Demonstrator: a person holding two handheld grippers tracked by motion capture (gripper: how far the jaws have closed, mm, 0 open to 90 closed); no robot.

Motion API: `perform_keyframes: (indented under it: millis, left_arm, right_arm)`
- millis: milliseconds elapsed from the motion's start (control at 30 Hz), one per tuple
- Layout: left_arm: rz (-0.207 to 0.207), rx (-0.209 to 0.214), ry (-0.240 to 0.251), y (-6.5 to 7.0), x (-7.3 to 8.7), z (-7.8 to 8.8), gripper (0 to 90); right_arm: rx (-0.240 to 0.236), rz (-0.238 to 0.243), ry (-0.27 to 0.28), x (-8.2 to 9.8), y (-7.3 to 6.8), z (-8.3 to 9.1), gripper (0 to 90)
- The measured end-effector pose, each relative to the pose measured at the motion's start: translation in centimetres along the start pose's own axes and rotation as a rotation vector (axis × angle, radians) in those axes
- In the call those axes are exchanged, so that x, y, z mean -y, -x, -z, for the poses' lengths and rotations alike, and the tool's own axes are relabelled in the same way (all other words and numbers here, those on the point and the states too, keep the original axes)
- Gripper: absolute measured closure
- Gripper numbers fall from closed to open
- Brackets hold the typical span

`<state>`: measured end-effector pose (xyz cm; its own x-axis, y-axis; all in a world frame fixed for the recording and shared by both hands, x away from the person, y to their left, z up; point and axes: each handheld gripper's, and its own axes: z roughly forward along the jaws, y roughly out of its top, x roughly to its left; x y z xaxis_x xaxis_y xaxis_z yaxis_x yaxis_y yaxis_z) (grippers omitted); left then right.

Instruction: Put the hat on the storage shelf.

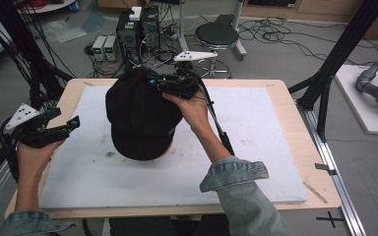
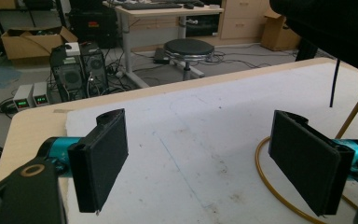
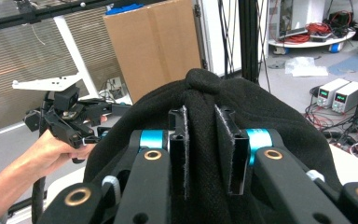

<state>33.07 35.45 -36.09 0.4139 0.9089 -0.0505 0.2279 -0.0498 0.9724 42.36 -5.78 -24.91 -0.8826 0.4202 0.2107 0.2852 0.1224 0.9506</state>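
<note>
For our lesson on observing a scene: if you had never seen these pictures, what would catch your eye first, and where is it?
First, the black cap, held up over the middle of the white mat by the right gripper, whose jaws pinch a fold of its fabric at the far side. Next, the left gripper, jaws wide apart and holding nothing, at the mat's left edge. Beyond the table lies a cable-strewn floor with a round black stool.
</note>
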Motion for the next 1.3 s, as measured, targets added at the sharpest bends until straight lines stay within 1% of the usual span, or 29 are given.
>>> perform_keyframes:
  millis: [300, 533, 633, 1033, 1200, 1300]
  left_arm:
    - [0.0, -0.001, 0.001, -0.03, -0.02, 0.04, 19.9]
    - [0.0, 0.0, 0.0, -0.02, -0.03, 0.04, 19.9]
    - [0.0, 0.001, 0.001, -0.01, -0.03, 0.04, 19.9]
    - [-0.003, 0.001, -0.002, 0.02, -0.03, 0.01, 20.0]
    - [-0.005, 0.003, -0.002, 0.04, -0.06, 0.0, 20.0]
    - [-0.004, 0.002, -0.002, 0.0, -0.05, -0.01, 20.0]
  right_arm:
    - [0.002, 0.007, -0.008, 0.05, 0.01, -0.1, 73.5]
    - [0.007, -0.002, -0.01, 0.08, 0.09, -0.11, 70.8]
    - [0.009, -0.006, -0.006, 0.1, 0.14, -0.14, 67.7]
    - [0.015, -0.011, -0.014, 0.07, 0.27, 0.04, 60.4]
    - [0.032, -0.004, -0.012, -0.02, 0.33, 0.29, 56.5]
    - [0.045, -0.007, -0.014, -0.08, 0.42, 0.53, 52.6]
